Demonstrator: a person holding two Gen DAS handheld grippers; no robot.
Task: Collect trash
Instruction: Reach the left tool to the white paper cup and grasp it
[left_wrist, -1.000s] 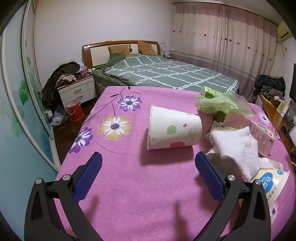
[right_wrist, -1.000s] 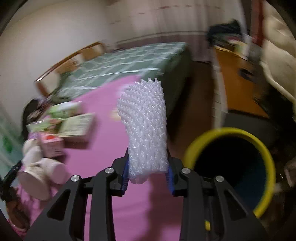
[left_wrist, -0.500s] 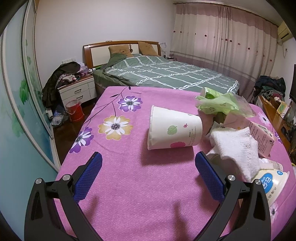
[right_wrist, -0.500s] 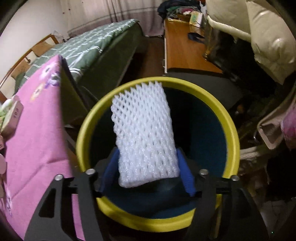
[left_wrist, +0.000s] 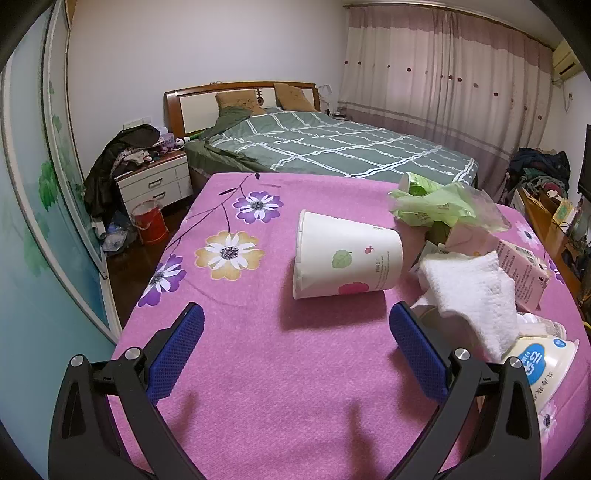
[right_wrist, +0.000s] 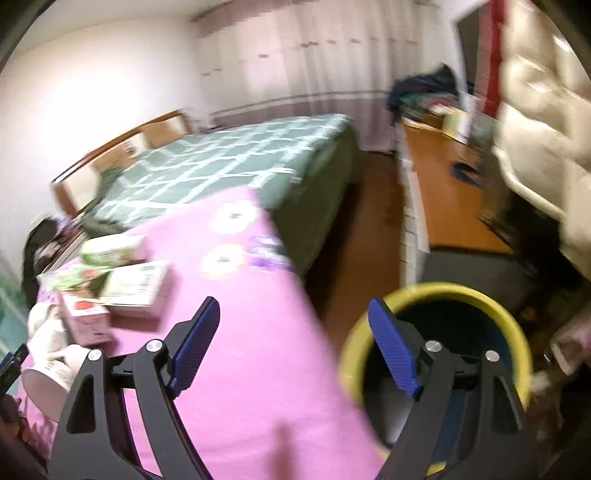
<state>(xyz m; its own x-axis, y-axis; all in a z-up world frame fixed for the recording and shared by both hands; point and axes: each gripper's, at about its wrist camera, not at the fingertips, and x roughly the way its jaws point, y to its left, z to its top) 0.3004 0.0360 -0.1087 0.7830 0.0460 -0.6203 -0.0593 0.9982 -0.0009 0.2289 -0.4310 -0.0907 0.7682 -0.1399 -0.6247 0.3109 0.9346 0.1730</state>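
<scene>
In the left wrist view my left gripper (left_wrist: 295, 345) is open and empty, low over the pink flowered table cloth (left_wrist: 258, 369). A white paper cup (left_wrist: 345, 266) lies on its side just beyond the fingertips. To its right lie a white tissue (left_wrist: 476, 291), a green plastic bag (left_wrist: 436, 206), a pink carton (left_wrist: 524, 273) and a white tub (left_wrist: 539, 365). In the right wrist view my right gripper (right_wrist: 295, 343) is open and empty at the table's edge. The yellow-rimmed bin (right_wrist: 436, 299) stands on the floor under its right finger.
A green checked bed (left_wrist: 332, 151) stands behind the table. A nightstand (left_wrist: 155, 184) and a red bucket (left_wrist: 149, 223) are at the left. A wooden desk (right_wrist: 447, 199) and pale bedding (right_wrist: 543, 110) stand beyond the bin. Cartons (right_wrist: 133, 288) lie on the table's left.
My right gripper carried the white foam net over the bin, opened and let it go; the net is gone from view. The gripper has swung back towards the table. The left gripper has not moved.
</scene>
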